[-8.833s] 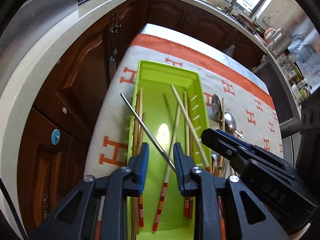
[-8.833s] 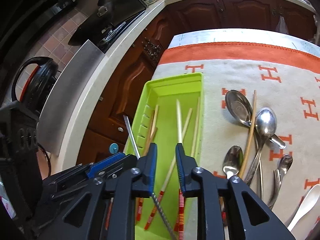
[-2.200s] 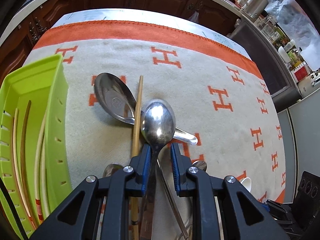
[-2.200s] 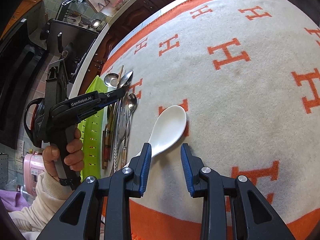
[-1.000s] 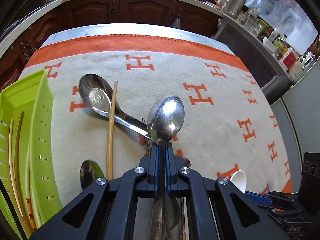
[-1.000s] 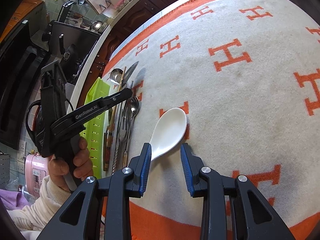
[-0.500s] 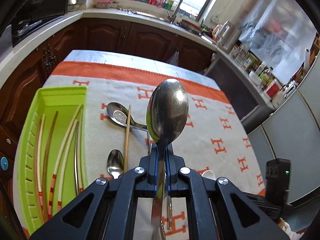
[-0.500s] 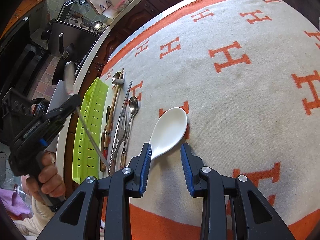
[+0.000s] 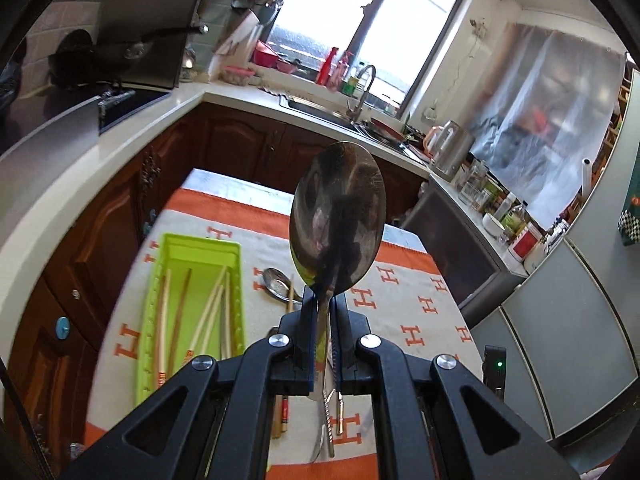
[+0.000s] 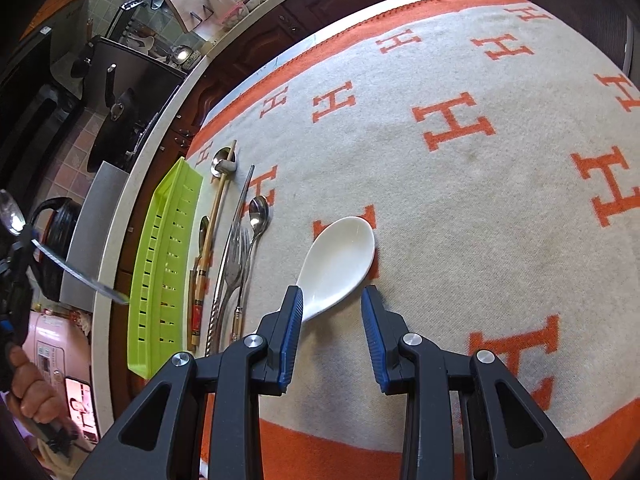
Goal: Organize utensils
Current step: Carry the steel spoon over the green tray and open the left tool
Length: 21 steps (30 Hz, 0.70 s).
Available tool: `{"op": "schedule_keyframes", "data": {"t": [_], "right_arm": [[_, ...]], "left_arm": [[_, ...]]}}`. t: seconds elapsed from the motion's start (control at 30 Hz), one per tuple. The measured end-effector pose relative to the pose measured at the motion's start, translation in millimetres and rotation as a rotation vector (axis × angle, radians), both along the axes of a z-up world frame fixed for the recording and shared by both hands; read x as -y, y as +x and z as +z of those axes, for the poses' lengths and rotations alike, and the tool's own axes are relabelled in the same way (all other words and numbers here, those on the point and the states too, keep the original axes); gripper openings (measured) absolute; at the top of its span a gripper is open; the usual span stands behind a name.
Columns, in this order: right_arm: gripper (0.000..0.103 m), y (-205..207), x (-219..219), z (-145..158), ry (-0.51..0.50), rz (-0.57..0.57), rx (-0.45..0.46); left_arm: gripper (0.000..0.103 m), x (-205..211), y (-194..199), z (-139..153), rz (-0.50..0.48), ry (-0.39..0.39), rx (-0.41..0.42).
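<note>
We are in a home kitchen; a sink (image 9: pixel 320 110) with a curved tap (image 9: pixel 362 88) sits under the window (image 9: pixel 360 28); left of the sink we see a stove (image 9: pixel 124 98), right of it a kettle (image 9: pixel 450 148) and jars (image 9: pixel 508 220); dark wooden cupboards (image 9: pixel 248 148) run below.

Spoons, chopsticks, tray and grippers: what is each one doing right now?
Left hand-held gripper: shut on the metal spoon.
Metal spoon: lifted off the table, bowl up.
Right hand-held gripper: open, empty.
White ceramic spoon: lying on the blanket, handle between the open fingers.
Green tray: on the blanket, holding chopsticks.
Fork: lying beside the tray.
</note>
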State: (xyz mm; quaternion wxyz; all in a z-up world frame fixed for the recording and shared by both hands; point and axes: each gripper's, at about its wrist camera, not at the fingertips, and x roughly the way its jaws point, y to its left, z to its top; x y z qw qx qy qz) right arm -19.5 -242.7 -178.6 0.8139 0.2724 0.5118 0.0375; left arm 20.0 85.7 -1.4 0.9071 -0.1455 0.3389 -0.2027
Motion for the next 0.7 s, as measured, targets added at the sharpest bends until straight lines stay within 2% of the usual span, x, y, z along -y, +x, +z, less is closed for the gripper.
{"op": "schedule_keyframes", "data": {"t": [0.07, 0.2, 0.43, 0.7], "right_arm": [[0.031, 1, -1, 1, -0.013, -0.002, -0.002], [0.031, 4, -3, 2, -0.028, -0.018, -0.013], [0.031, 13, -5, 4, -0.080, -0.032, -0.023], [0.031, 22, -8, 4, -0.139, -0.029, -0.018]], "left_arm": [[0.003, -13, -7, 7, 0.021, 0.024, -0.007], [0.003, -33, -10, 2, 0.078, 0.127, -0.068], [0.004, -47, 8, -50, 0.115, 0.280, -0.231], [0.004, -36, 42, -96, 0.131, 0.342, -0.304]]}}
